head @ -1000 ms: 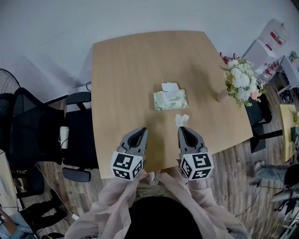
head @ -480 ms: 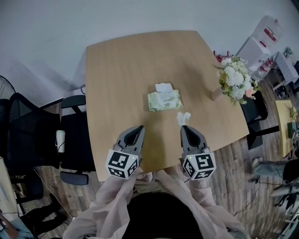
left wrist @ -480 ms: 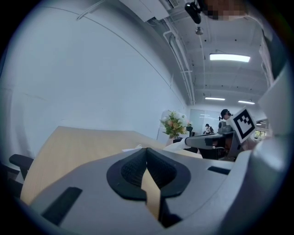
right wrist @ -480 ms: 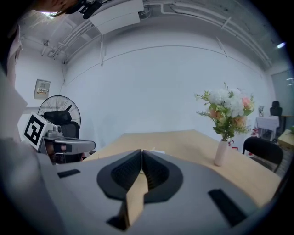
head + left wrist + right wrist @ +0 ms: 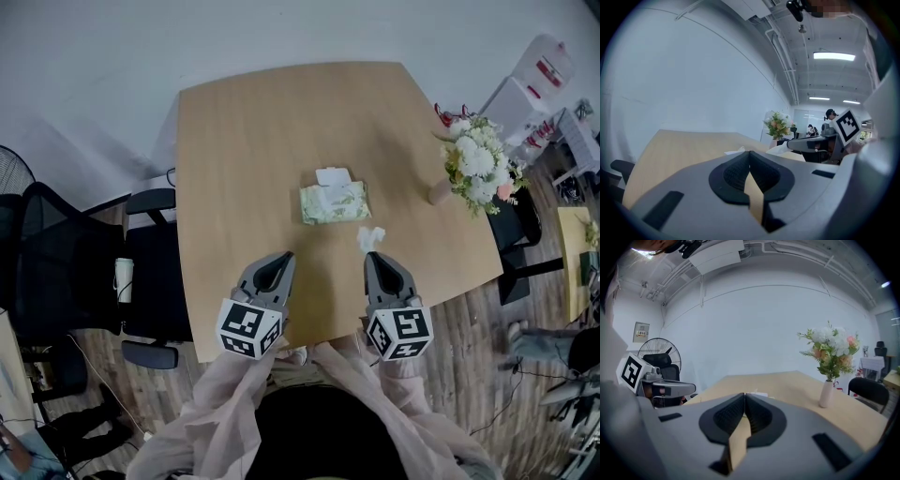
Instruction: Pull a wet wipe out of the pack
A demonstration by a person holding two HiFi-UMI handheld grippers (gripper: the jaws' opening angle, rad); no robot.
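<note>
Wooden table (image 5: 244, 141) dead centre, pale floor and a blank white wall beyond it. Nearest the camera are the person's loose beige sleeves (image 5: 234, 403), both reaching forward over the near edge of the table.

On to the left gripper (image 5: 278, 260), which hovers over the near-left part of the table. Its own view shows the dark ribbed pads pressed together at the tip, nothing between them, only a thin wedge of tabletop showing lower down.

Alongside it, and well apart from it, is the right gripper (image 5: 373, 258), also pointing away from the person. Its jaws are closed too, and a crumpled white wet wipe (image 5: 370, 236) bunches right at the tip, pinched there. In its own view only a white sliver shows just past the point.

A little farther out, near the middle of the table, the green-patterned pack (image 5: 334, 202) lies flat, clear of both grippers. Another white sheet (image 5: 334, 175) sticks out at its far edge.

Off to the right, near the table's edge, a vase of white and pink flowers (image 5: 475, 164) stands upright.

Left of the table sits a black office chair (image 5: 150, 272), with a floor fan (image 5: 14, 164) farther left at the frame's edge.
</note>
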